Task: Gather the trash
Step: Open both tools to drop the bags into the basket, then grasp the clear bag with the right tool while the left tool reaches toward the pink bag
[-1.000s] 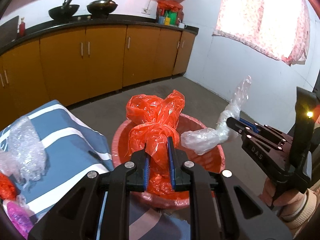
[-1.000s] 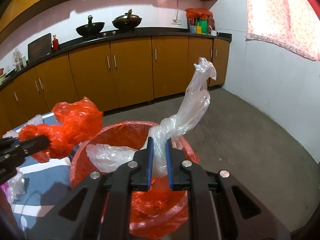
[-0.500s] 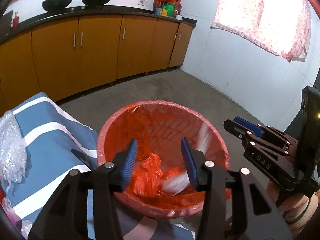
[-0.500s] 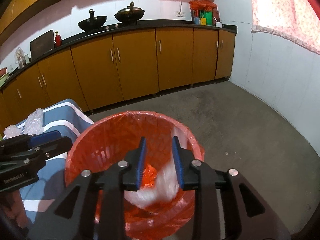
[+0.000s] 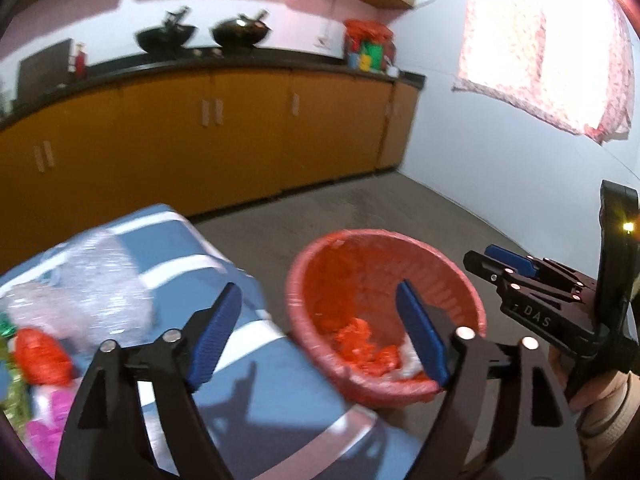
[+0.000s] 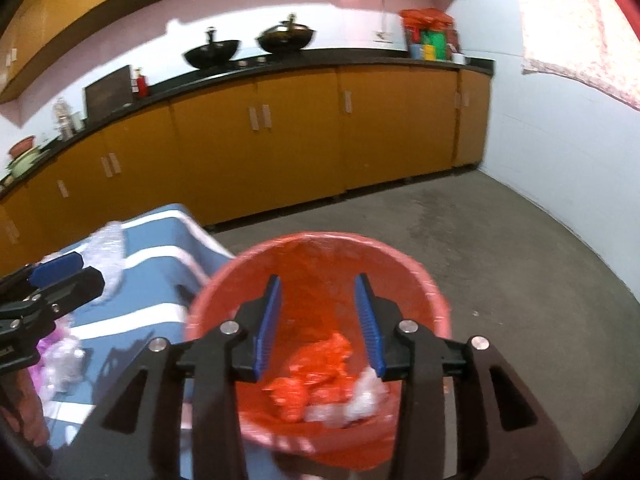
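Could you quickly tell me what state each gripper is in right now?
Left gripper: open, holding nothing.
Right gripper: open, holding nothing, above the round red plastic-lined bin.

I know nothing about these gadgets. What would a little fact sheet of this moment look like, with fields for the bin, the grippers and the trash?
bin: red basket lined with a red bag, standing on the floor beside the table
in the bin: crumpled red bag and clear plastic
left gripper: open, empty, pointing between the table and the bin
right gripper: open, empty, over the bin
table: blue striped cloth
trash on the table: bubble wrap, red wad, pink piece
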Demonstrator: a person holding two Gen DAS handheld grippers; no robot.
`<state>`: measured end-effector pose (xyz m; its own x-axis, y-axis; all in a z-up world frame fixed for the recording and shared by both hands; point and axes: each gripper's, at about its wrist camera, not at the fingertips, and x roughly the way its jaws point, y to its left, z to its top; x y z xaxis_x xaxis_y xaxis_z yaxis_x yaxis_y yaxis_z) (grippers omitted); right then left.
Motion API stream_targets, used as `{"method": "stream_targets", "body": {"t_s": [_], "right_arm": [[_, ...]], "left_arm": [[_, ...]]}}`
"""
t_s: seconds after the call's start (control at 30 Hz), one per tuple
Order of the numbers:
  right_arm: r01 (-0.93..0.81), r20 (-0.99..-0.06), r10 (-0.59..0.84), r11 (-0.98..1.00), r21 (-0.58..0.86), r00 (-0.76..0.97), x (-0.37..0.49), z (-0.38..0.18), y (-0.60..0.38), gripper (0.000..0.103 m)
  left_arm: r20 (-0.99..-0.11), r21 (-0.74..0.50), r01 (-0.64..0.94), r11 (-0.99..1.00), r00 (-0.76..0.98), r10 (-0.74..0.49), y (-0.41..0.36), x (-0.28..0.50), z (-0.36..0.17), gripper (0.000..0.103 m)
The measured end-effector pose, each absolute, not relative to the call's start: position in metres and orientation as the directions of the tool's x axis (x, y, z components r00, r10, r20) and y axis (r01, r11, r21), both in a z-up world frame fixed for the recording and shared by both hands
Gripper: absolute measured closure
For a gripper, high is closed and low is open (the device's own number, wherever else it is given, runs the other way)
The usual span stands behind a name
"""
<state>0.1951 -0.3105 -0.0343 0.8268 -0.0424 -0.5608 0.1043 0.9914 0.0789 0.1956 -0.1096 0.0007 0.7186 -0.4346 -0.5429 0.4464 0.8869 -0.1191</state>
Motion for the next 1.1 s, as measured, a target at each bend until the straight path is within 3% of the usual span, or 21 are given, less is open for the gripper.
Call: {"method": "stream_targets", "body": {"t_s": [0.27, 0.53, 0.77, 1.0, 1.07, 1.1], "right_arm": [[-0.107, -0.573, 0.165, 0.985, 0.132, 0.803, 0.19, -0.032, -0.212, 0.061], [-0.271, -0.624, 0.34, 0.94, 0.206, 0.703, 0.183, -0.06, -0.109, 0.061], [-0.29, -0.672, 0.379, 0.925, 0.247, 0.637, 0.187, -0.087, -0.061, 0.061], [-0.279, -0.708, 0.374, 0.926, 0.253, 0.599, 0.197, -0.109, -0.045, 0.061], [-0.289, -0.717, 0.375, 0.925, 0.247, 0.587, 0.199, -0.114, -0.041, 0.072], [-0.298, -0.725, 0.381, 0.922, 0.248, 0.574, 0.201, -0.117, -0.039, 0.086]], "left_arm": [[-0.46, -0.087, 0.207, 0.974, 0.859, -0.224, 0.008, 0.143, 0.015, 0.011], [-0.467, -0.032, -0.096, 0.995, 0.882, 0.07, 0.112, 0.099, -0.006, 0.01], [-0.461, -0.013, -0.199, 0.98, 0.871, 0.171, 0.147, 0.073, -0.021, 0.007], [-0.459, 0.007, -0.216, 0.976, 0.867, 0.195, 0.163, 0.072, -0.035, 0.007], [-0.459, 0.003, -0.209, 0.978, 0.868, 0.188, 0.163, 0.071, -0.038, 0.007], [-0.461, -0.001, -0.204, 0.979, 0.869, 0.181, 0.163, 0.072, -0.039, 0.007]]}}
